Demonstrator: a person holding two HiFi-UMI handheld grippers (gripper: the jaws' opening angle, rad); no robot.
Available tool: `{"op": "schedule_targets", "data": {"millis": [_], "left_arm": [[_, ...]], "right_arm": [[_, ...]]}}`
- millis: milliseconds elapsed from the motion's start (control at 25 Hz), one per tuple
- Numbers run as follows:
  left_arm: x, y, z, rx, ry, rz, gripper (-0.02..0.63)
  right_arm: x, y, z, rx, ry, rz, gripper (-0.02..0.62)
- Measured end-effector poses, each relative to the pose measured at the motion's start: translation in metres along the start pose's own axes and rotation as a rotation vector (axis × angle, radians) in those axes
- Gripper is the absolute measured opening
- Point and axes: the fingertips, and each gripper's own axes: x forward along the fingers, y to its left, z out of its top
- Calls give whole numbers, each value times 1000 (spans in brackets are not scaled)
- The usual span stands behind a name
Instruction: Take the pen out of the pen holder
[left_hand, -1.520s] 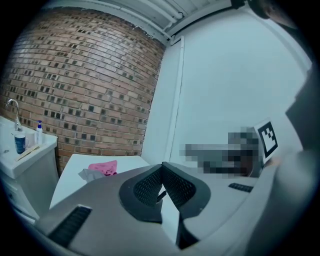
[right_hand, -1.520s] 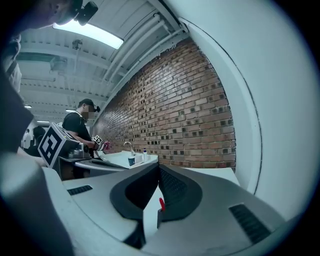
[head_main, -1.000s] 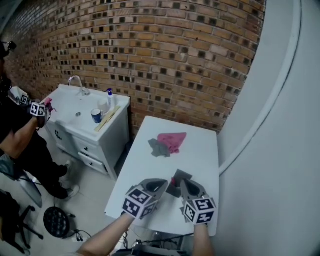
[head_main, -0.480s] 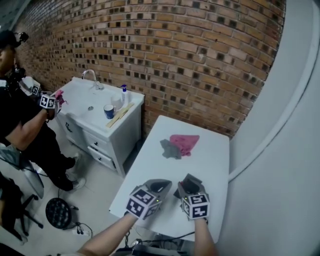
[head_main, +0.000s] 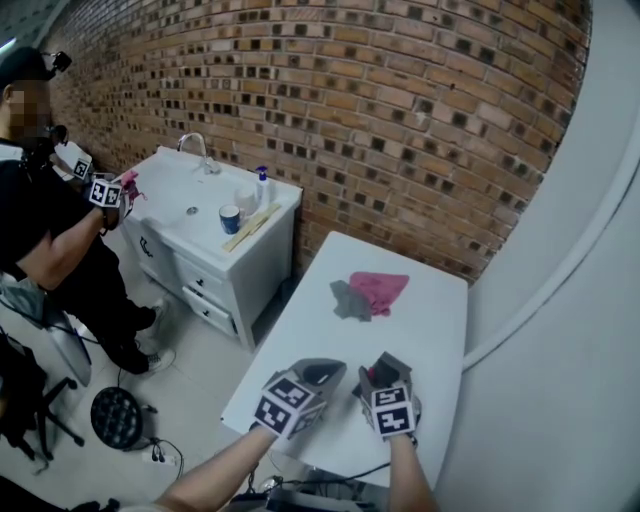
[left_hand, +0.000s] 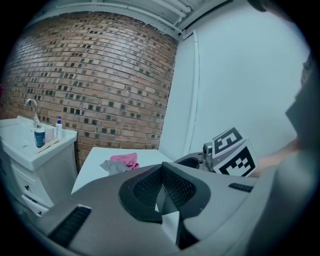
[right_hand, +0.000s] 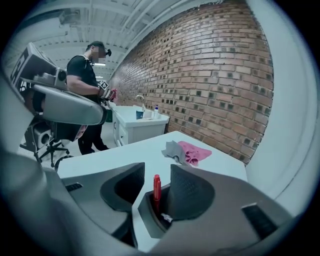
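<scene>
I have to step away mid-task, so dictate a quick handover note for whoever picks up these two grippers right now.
Left gripper: jaws together, nothing in them, held beside the right one over the near end of the white table.
Right gripper: jaws apart, one on each side of the red pen, not closed on it.
The pen stands upright in the dark pen holder on the table.
Done: right gripper lined up on the pen.
Left: close on the pen and lift it out; steadying the holder with the left gripper may help.

Red pen (right_hand: 156, 187), dark grey pen holder (right_hand: 148, 217), pink cloth (head_main: 383, 290), grey cloth (head_main: 347, 300), white table (head_main: 420, 340), brown brick-patterned wall (head_main: 400, 120).
</scene>
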Motion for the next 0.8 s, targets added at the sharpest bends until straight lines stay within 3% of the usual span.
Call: {"op": "schedule_targets", "data": {"millis": [320,800], "left_arm": [[-1,-3,-1,-5,-2,-12,6],[-7,1,0,1,-12,-13,6]], "right_arm": [[2,2,-16,-100,96,-13,57],[-12,0,-7,-43,36,-26,42]]}}
